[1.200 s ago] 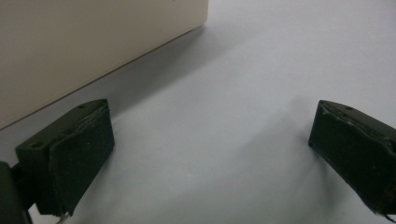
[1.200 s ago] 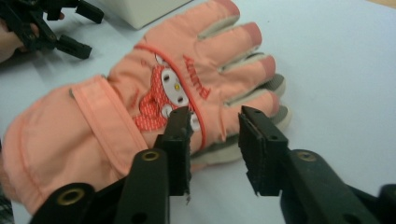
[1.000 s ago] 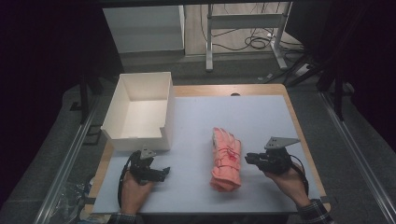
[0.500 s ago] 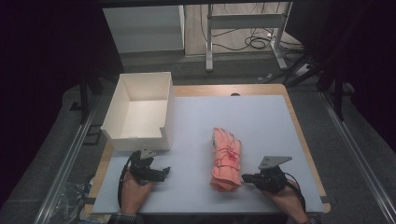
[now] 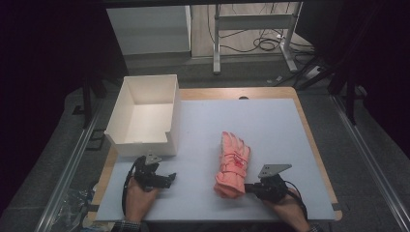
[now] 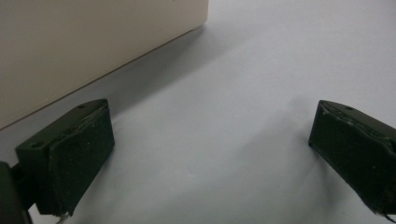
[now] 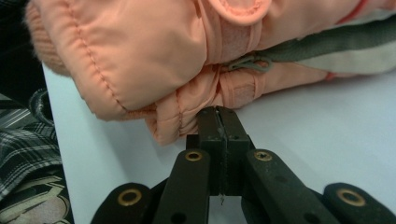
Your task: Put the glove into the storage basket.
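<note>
Glove pair (image 5: 233, 164), pink, lies mid-table on grey mat (image 5: 270, 130), wood table edge (image 5: 309, 125), dark floor with cables (image 5: 263, 43) behind. White open box (image 5: 142, 116) far-left. Right gripper (image 5: 249, 187) jaws closed, tips touching cuff; left gripper (image 5: 170, 179) jaws wide open over bare mat.

On the white-topped wooden table (image 5: 270, 121), an open white cardboard box (image 5: 145, 116) sits at the far left, and a pair of padded salmon-pink fabric gloves (image 5: 233, 163) lies right of it, nearer the front edge. The left gripper (image 5: 167, 180) rests just before the box's front wall. The right gripper (image 5: 247, 187) lies right of the gloves' near end, its tips against the fabric.
</note>
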A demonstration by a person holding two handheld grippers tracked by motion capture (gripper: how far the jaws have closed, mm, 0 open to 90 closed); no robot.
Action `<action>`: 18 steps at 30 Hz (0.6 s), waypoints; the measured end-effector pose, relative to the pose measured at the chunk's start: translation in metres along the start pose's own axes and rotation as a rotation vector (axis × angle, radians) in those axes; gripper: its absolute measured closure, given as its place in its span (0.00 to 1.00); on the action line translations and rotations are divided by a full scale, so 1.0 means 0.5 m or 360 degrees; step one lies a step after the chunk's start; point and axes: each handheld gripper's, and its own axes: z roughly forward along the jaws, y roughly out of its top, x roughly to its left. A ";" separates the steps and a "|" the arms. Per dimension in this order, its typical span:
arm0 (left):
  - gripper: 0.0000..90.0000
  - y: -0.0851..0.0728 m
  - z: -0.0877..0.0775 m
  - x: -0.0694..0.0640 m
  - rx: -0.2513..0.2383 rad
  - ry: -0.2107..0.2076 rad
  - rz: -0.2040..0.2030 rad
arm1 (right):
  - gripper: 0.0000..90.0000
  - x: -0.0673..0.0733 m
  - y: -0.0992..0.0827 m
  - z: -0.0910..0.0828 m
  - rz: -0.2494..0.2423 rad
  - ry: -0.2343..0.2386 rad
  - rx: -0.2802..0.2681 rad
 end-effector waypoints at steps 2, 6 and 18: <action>0.00 0.000 0.000 0.000 0.0000 0.0000 0.0000 | 0.99 0.003 0.003 0.005 -0.0010 0.0008 0.0000; 0.00 0.000 0.000 0.000 0.0000 0.0000 0.0000 | 0.99 0.010 0.010 0.017 -0.0014 0.0017 0.0005; 0.00 0.000 0.000 0.000 0.0000 0.0000 0.0001 | 0.99 0.029 0.034 0.054 -0.0041 0.0053 0.0015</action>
